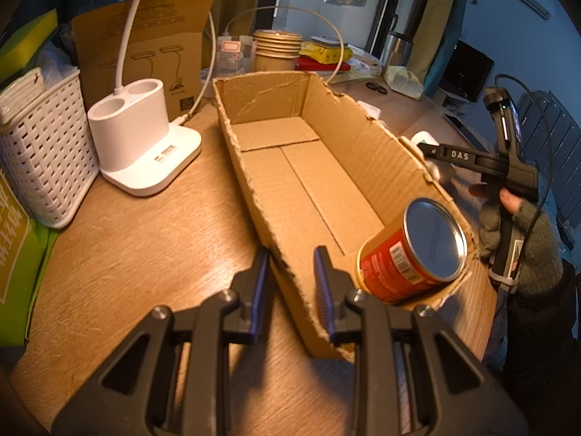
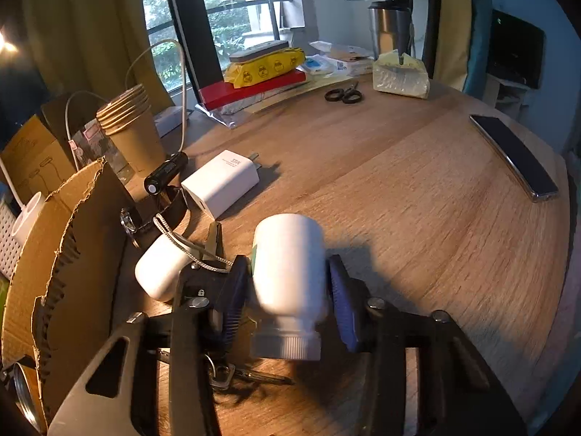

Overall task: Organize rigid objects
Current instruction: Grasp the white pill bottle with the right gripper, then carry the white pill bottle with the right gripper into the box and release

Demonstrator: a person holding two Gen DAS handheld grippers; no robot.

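Cardboard box (image 1: 290, 167) wall sits pinched in the closed left gripper (image 1: 290, 283), red can (image 1: 410, 250) inside. Beside the box, on the table (image 2: 399, 181), the right gripper (image 2: 288, 290) straddles the white bottle (image 2: 288, 272); squeeze its middle firmly before lifting.

Brown corrugated cardboard box (image 1: 290, 167); red can (image 1: 410, 254) with silver end; white woven-pattern basket (image 1: 43, 152); white pill bottle (image 2: 290, 276); blue ribbed gripper pads (image 2: 343, 309); wood-grain table (image 2: 417, 189).

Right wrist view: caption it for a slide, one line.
Right gripper closes around a white bottle beside the torn cardboard box on the wooden table.
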